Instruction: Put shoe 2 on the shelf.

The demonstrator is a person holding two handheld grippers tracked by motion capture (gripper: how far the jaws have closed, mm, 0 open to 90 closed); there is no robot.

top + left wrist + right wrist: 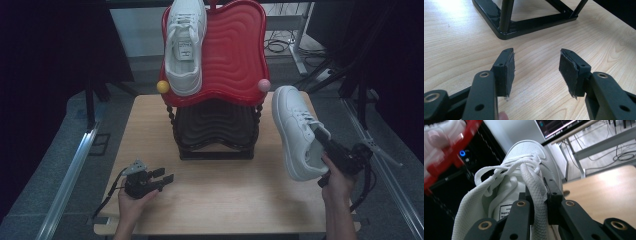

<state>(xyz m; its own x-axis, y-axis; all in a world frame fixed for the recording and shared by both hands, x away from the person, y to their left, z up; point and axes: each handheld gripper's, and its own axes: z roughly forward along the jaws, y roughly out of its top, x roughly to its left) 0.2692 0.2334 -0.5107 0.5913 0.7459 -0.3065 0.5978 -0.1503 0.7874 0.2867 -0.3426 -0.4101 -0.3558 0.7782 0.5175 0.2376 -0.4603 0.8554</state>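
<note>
High view of a two-tier rack [216,150] on a wooden table [215,200]. The right tongs [325,141] are clamped on the collar and tongue of a white shoe [296,131], which hangs in the air over the table's right part, clear of the wood, just right of the rack. The shoe's long axis runs away from the person, toe far and heel near and low, with the sole facing roughly left toward the rack. In the right gripper view the jaws stand close together on the tongue and collar of the shoe [524,182], with a lace passing between them. The red top tray [235,50] already carries a second shoe [186,45] on its left half, toe pointing toward the person; the right half of that tray lies bare, up and to the left of the held shoe and near it. The black lower tray [215,125] is also bare. Judged from this layout, the coming move is a lift up and leftward onto the free right half, with the shoe turned sole down so that it lies beside its mate; the right hand [336,182] is the nearer one for this. The left tongs [159,179] rest low at the table's front left, jaws apart and holding nothing; the left gripper view looks between the open pads [567,72] at the rack's foot [506,31].
</note>
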